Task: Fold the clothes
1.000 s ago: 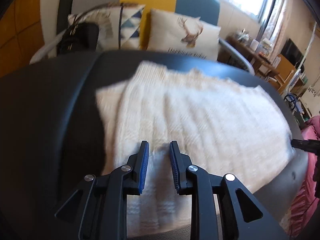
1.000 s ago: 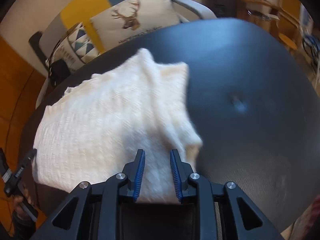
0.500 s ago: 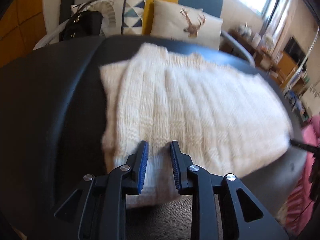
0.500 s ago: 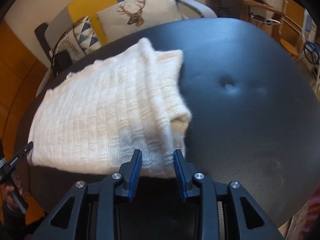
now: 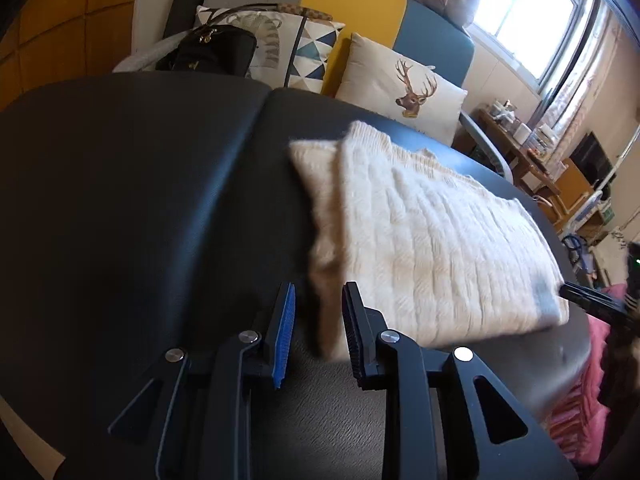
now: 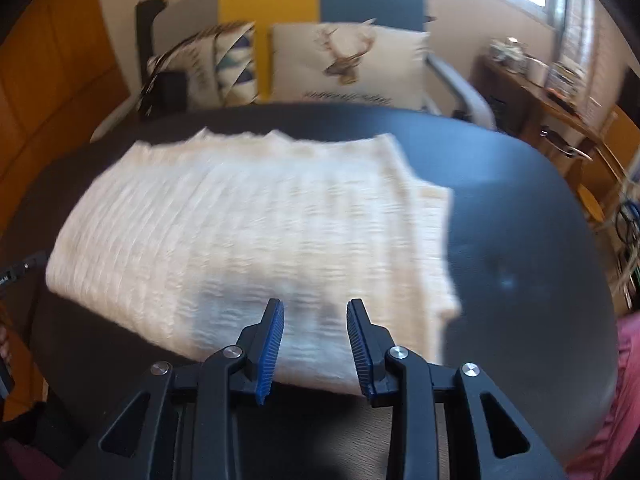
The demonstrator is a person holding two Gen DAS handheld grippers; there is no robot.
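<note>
A cream knitted sweater [image 5: 424, 240] lies folded into a rectangle on the black padded table [image 5: 140, 208]; it also shows in the right wrist view [image 6: 248, 232]. My left gripper [image 5: 318, 304] is open and empty, just off the sweater's near left corner. My right gripper [image 6: 316, 312] is open and empty, over the sweater's near edge toward its right side. The right wrist view is blurred by motion. The tip of the right gripper shows at the right edge of the left wrist view [image 5: 588, 300].
A sofa [image 5: 360, 12] with a deer cushion [image 5: 404, 84], a patterned cushion and a black bag [image 5: 212, 52] stands behind the table. A wooden desk with clutter [image 5: 532, 140] is at the right. Pink cloth [image 5: 580, 400] hangs by the table's near right edge.
Both grippers have opened wider and drawn back off the sweater's near edge. The left one has shifted left to the corner, the right one has swung left. The sweater stays flat.
</note>
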